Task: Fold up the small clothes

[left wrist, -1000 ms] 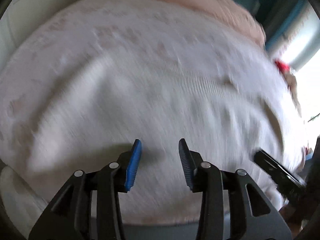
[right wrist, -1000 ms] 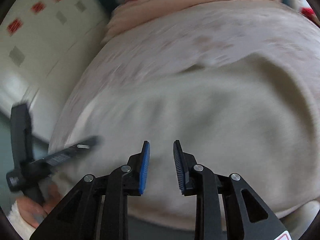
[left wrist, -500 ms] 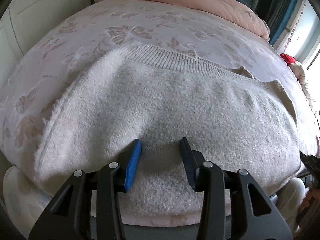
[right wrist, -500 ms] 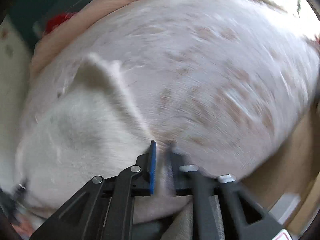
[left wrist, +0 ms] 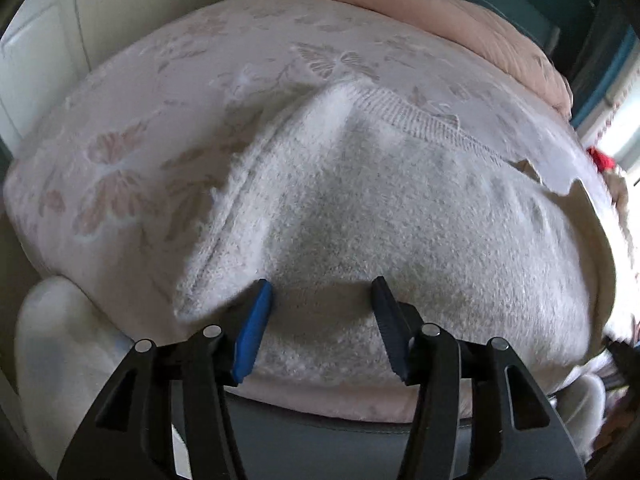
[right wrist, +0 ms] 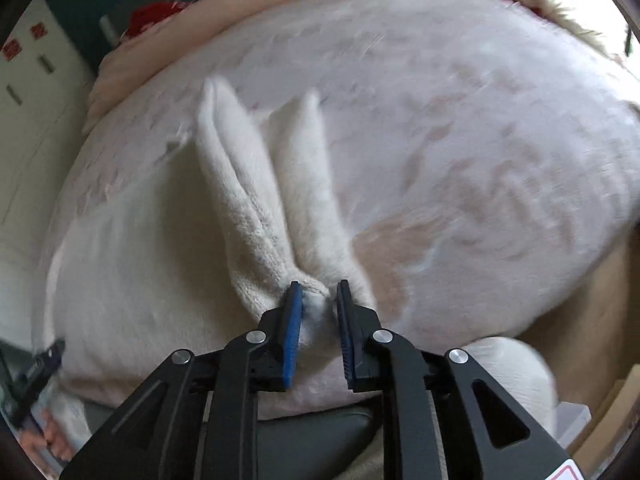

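Observation:
A fluffy white sweater [left wrist: 400, 208] lies spread on the bed, its ribbed hem [left wrist: 432, 120] at the far side and its left edge lifted into a ridge. My left gripper [left wrist: 322, 284] hovers over the sweater's near part. Its jaws are opening, and only flat knit shows under the gap, with nothing pinched. In the right wrist view, my right gripper [right wrist: 318, 300] is shut on a bunched pinch of the sweater [right wrist: 256, 208]. Two raised folds of the knit run away from its pads.
The bed wears a pale pink floral cover [left wrist: 132, 168] with a pink quilt [left wrist: 440, 16] heaped at the far end. White cupboard doors [left wrist: 36, 64] stand on the left. A red cloth [left wrist: 600, 158] lies at the right edge. A hand [right wrist: 52, 436] shows at the lower left.
The left jaws have spread wider and that gripper has shifted toward the sweater's left side. The right gripper swung to the sweater's edge and closed on a pinch of it, raising folds.

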Motion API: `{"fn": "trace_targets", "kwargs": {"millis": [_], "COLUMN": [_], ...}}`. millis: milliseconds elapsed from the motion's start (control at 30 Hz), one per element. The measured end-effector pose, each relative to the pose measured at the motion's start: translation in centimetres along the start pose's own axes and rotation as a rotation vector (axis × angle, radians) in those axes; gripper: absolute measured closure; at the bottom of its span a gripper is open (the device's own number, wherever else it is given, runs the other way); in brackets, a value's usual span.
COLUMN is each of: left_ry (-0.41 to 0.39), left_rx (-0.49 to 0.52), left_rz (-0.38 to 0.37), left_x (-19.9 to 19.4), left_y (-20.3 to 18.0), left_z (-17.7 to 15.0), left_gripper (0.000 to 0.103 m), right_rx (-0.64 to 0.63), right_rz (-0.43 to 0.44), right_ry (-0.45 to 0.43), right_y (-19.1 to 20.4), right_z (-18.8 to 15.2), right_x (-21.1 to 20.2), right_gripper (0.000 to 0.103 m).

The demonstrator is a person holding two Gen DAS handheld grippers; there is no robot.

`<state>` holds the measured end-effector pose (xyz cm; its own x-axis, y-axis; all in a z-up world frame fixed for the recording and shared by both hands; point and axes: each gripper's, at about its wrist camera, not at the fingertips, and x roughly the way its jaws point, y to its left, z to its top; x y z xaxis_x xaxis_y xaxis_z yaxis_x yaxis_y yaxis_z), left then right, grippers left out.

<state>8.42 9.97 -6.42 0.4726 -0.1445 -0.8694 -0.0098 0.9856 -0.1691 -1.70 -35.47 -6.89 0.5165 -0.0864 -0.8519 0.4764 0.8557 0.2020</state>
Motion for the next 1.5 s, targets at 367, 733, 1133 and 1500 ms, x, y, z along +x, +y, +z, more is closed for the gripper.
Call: {"fn": "trace_targets", "kwargs": {"millis": [367, 733, 1133, 1500], "left_ry": [-0.015, -0.075, -0.068, -0.026], "left_rx": [0.021, -0.069, -0.444, -0.358], "left_rz": [0.011, -0.076, -0.114, -0.113], "left_x": [0.2, -2.0, -2.9, 0.4], "left_y": [0.0, 1.0, 8.5, 7.1], "left_z": [-0.3, -0.8, -2.6, -1.7], "left_gripper": [0.052, 0.05, 0.017, 0.014], "right_rx": [-0.115, -0.074, -0.394, -0.522], "right_rz": [0.044, 0.115, 0.231, 0.126], "right_ry": [-0.027, -0.02, 0.114, 0.173], "right_y": [1.8, 5.5, 25.1, 28.4], "right_z": [-0.5, 0.9, 0.0, -2.6], "right_x": [-0.8, -3.1, 3.0, 7.9], "right_gripper": [0.071, 0.073, 0.074, 0.071]}}
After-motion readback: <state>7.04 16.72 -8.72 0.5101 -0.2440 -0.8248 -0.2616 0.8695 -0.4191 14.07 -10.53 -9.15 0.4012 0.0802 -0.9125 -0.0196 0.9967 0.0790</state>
